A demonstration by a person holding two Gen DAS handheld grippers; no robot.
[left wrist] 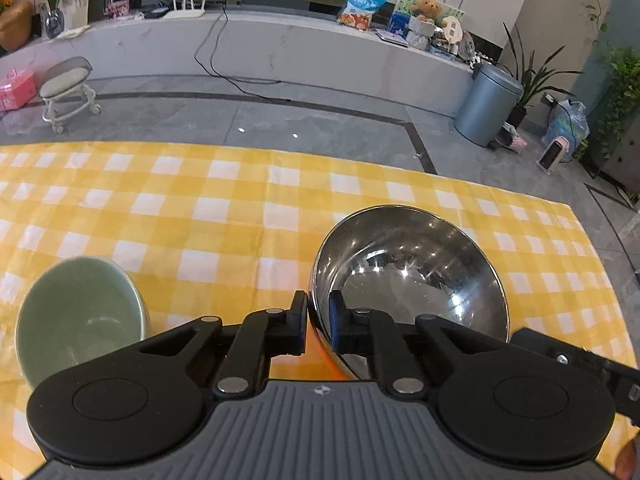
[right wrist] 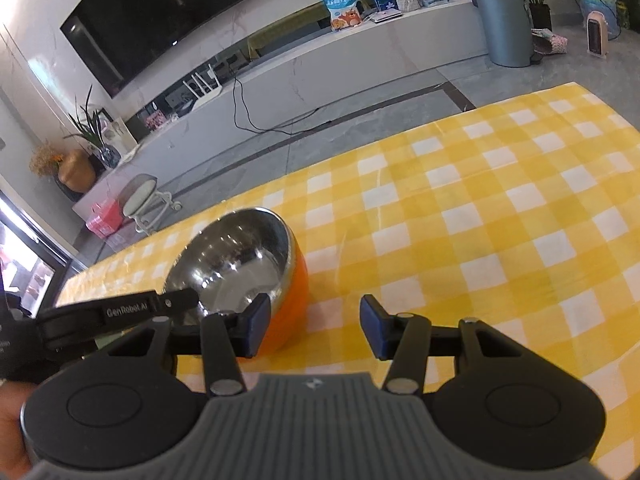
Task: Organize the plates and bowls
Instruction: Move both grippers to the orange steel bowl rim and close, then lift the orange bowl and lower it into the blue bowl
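— Nearest the lens, what has the left gripper (left wrist: 319, 312) got?

— Its black fingers (left wrist: 299, 312) are nearly together, pinching the near rim of the steel bowl (left wrist: 412, 276); one finger sits outside the orange wall, the other inside the polished basin; the bowl stands on the yellow checked tablecloth (left wrist: 200, 208).

— And the right gripper (right wrist: 314, 326)?

— Jaws about half open, holding nothing; its left blue pad (right wrist: 256, 326) is just beside the steel bowl's (right wrist: 240, 264) orange side, contact unclear; the other pad hangs over bare tablecloth (right wrist: 480, 208).

— Anything else on the table?

— A green bowl (left wrist: 80, 312), upright, well to the left of the left gripper, apart from the steel one.
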